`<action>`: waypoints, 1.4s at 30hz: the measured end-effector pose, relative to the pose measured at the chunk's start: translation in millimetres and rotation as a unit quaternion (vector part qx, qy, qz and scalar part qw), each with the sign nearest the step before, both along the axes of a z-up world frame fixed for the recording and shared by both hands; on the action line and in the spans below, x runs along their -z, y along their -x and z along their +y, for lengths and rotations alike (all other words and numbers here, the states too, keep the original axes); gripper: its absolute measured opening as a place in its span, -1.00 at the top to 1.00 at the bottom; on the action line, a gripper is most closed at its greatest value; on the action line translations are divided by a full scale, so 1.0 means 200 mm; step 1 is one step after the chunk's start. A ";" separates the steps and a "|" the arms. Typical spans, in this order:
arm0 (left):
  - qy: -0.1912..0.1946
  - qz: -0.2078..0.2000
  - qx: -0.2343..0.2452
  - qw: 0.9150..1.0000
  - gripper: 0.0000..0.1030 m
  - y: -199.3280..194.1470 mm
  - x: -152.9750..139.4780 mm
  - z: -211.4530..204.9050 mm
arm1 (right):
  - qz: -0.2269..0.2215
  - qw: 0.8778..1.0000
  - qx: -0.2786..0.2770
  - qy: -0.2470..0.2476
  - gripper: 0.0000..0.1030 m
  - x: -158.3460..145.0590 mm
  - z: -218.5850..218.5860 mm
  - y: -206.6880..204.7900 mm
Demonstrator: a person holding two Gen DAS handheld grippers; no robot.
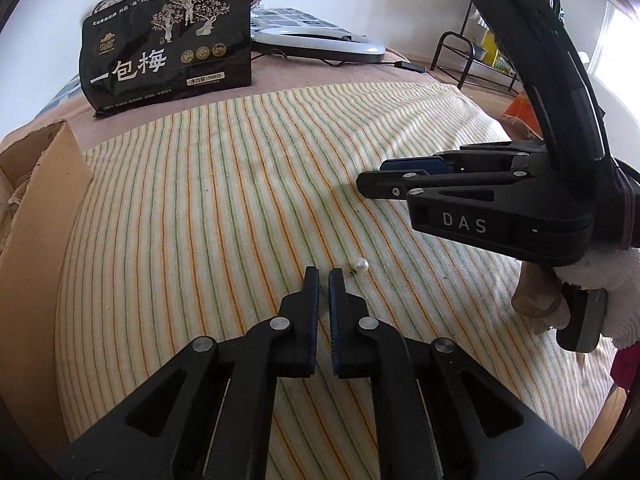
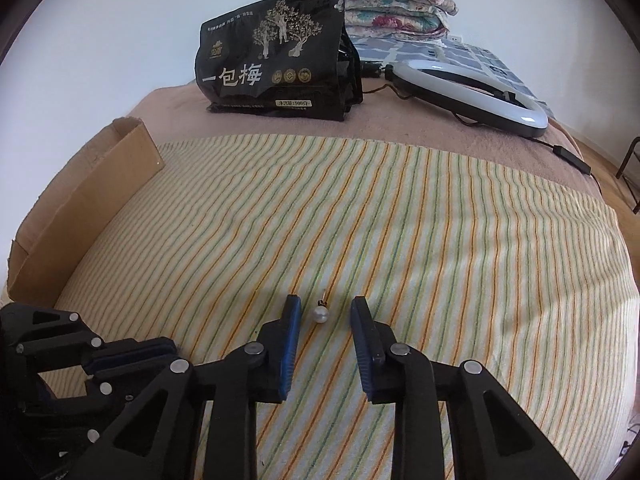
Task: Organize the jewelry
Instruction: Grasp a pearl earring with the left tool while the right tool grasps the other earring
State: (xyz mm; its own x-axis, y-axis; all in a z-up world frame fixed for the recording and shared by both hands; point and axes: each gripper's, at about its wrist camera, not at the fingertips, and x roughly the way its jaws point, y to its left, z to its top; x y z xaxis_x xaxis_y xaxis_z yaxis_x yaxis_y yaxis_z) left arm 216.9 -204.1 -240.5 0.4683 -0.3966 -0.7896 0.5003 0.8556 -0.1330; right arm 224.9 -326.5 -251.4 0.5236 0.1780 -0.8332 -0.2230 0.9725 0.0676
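A small white pearl earring (image 1: 361, 265) with a thin metal post lies on the striped cloth (image 1: 224, 200). My left gripper (image 1: 324, 274) is nearly shut and empty, its tips just left of the pearl. In the right wrist view the pearl earring (image 2: 321, 314) lies on the cloth between the open fingers of my right gripper (image 2: 326, 306), nothing gripped. The right gripper (image 1: 370, 186) also shows in the left wrist view, hovering above and right of the pearl. The left gripper (image 2: 132, 354) shows at the lower left of the right wrist view.
A cardboard box (image 1: 36, 208) stands at the left edge of the cloth. A black snack bag (image 1: 168, 40) stands at the back. A white ring light (image 2: 472, 92) with its cable lies at the back right. Folded quilts (image 2: 392, 0) are stacked behind the bag.
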 end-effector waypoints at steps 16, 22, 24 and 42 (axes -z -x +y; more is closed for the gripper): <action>0.016 0.004 0.043 0.999 0.91 0.07 -0.03 -0.05 | 0.001 1.000 0.017 0.003 0.87 -0.01 -0.06 0.02; 0.001 0.013 0.035 0.999 0.87 0.03 0.01 -0.11 | -0.001 1.000 0.017 0.008 0.87 -0.01 -0.07 0.03; 0.001 0.017 0.031 0.999 0.86 0.01 0.02 -0.11 | -0.001 1.000 0.015 0.009 0.87 -0.01 -0.07 0.03; -0.014 -0.015 0.010 1.000 0.68 0.02 0.03 -0.11 | -0.001 1.000 0.014 0.011 0.87 -0.01 -0.07 0.04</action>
